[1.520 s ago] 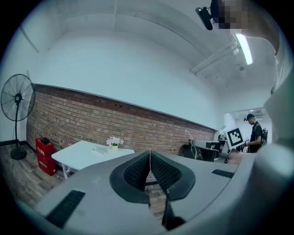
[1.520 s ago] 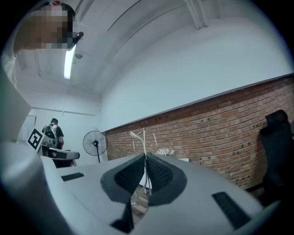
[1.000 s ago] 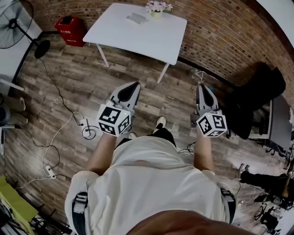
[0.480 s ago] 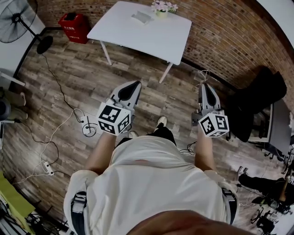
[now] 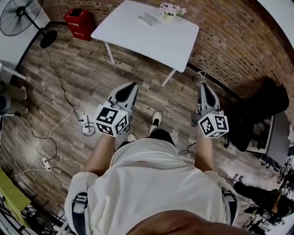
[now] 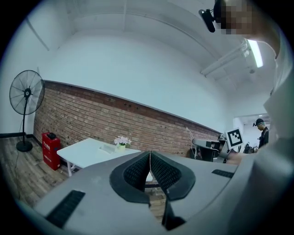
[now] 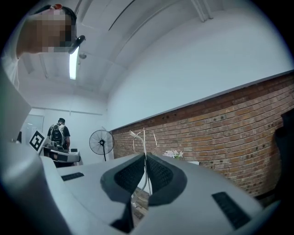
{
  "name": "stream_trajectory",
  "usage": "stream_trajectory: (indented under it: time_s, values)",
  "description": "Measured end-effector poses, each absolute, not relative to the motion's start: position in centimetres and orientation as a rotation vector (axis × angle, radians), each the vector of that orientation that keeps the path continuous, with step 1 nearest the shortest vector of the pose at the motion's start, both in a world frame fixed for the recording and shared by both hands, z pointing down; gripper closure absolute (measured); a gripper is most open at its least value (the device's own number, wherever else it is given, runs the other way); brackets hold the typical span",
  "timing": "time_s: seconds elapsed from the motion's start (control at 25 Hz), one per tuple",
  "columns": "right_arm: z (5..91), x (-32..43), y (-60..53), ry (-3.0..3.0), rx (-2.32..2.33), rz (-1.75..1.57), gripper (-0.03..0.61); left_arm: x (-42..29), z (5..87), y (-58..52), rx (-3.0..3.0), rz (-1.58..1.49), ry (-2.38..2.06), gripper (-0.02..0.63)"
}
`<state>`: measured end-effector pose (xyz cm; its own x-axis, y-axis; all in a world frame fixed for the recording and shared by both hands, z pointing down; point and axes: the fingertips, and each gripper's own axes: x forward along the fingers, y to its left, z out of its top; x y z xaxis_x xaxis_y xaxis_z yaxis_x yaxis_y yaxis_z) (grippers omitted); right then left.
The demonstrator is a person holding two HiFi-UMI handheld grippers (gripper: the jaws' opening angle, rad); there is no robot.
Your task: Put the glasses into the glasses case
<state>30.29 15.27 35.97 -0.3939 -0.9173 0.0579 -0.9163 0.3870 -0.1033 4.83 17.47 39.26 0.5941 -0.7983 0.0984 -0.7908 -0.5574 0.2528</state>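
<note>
Wooden floor (image 5: 69, 82) fills the head view, and a brick wall (image 5: 220, 32) runs beyond it. At 12 o'clock stands a white tabletop (image 5: 151, 41). At its far edge a pale flat object (image 5: 148, 19), too small to tell whether it is the glasses case, lies just beside a flower pot (image 5: 169, 13). The left gripper (image 5: 132, 86) and right gripper (image 5: 202, 86) hang over the floor, well apart from the tabletop. Each has its fingers (image 6: 138, 172) pressed together on nothing. A red box (image 5: 79, 22) sits at 11 o'clock.
</note>
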Motion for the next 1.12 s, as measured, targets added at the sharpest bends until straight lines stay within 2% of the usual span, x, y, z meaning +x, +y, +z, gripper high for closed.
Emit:
stream_trajectory:
  time_s: [0.8, 1.12]
  values:
    - [34.5, 37.1, -3.7, 2.686, -1.543, -0.189, 0.514, 13.1, 35.4, 0.8, 2.552, -0.031, -1.428, 0.595]
    - [36.3, 36.8, -8.0, 2.739, -1.455, -0.244, 0.514, 12.5, 36.4, -2.3, 2.478, -0.006, -1.516, 0.595]
